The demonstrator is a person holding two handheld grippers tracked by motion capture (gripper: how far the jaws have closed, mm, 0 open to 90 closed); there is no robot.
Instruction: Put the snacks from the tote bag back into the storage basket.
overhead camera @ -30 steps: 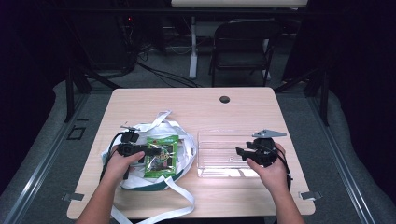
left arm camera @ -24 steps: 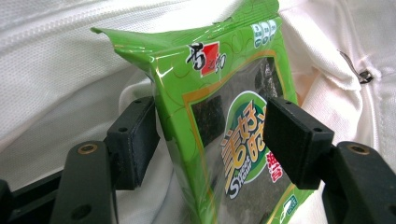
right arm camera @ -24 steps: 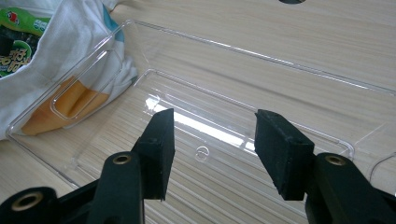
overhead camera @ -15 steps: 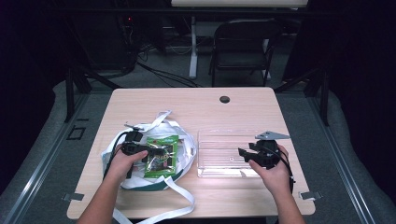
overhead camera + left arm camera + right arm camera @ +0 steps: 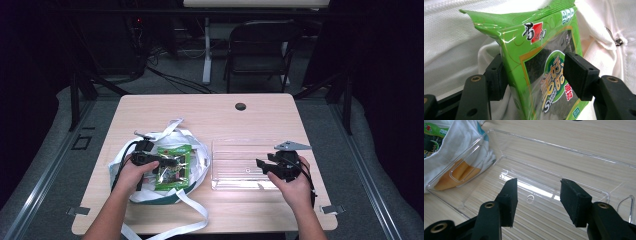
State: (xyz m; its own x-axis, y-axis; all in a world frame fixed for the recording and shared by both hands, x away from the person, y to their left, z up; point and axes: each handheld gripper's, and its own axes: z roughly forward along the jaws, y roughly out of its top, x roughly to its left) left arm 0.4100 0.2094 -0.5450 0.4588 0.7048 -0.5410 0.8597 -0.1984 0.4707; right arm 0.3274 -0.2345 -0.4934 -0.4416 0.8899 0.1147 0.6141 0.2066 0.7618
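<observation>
Both left gripper jaws closing around seaweed packet

the bag lies near the table's front-left corner, the seaweed packet resting in it (between the left gripper's jaws). the tray sits just right of the bag, toward the front-right corner, the right gripper over its right end.
</observation>
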